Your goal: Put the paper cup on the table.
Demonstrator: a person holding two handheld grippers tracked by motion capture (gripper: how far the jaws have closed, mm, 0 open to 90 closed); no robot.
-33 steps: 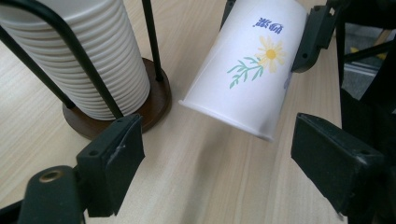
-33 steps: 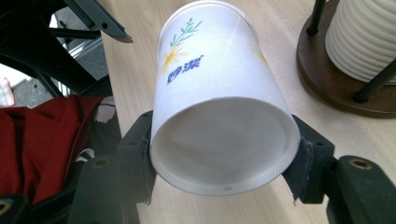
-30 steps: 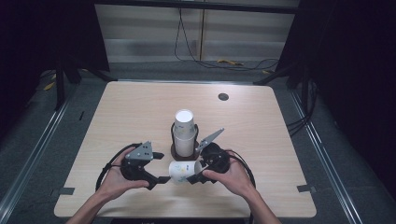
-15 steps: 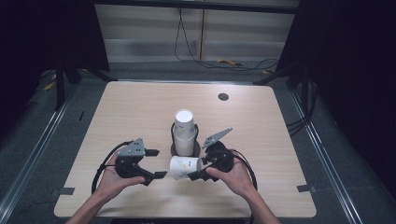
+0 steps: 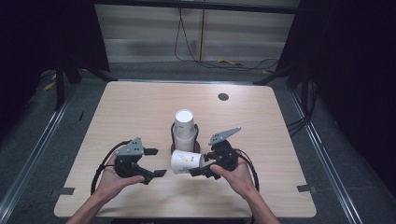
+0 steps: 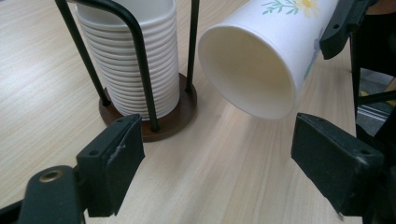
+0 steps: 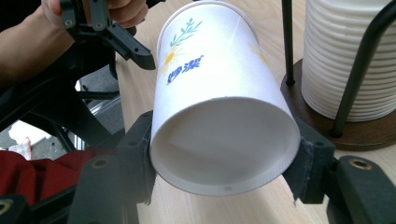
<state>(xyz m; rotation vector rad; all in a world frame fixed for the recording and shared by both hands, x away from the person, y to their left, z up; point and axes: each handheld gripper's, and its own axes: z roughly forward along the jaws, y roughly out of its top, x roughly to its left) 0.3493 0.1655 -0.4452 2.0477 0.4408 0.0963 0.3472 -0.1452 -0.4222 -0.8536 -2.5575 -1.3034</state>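
Paper cup (image 5: 185,161) lies sideways above the tabletop (image 5: 140,107), clamped near its base by right gripper (image 5: 198,169); left gripper (image 5: 156,162), jaws apart, should close gently on the rim.

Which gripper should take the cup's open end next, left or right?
Left. The left gripper is open, facing the paper cup mouth. The right gripper is shut on the cup's base, beside the cup stack.

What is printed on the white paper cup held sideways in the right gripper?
The white paper cup bears a green sprig, yellow flower and blue characters, clearest in the right gripper view.
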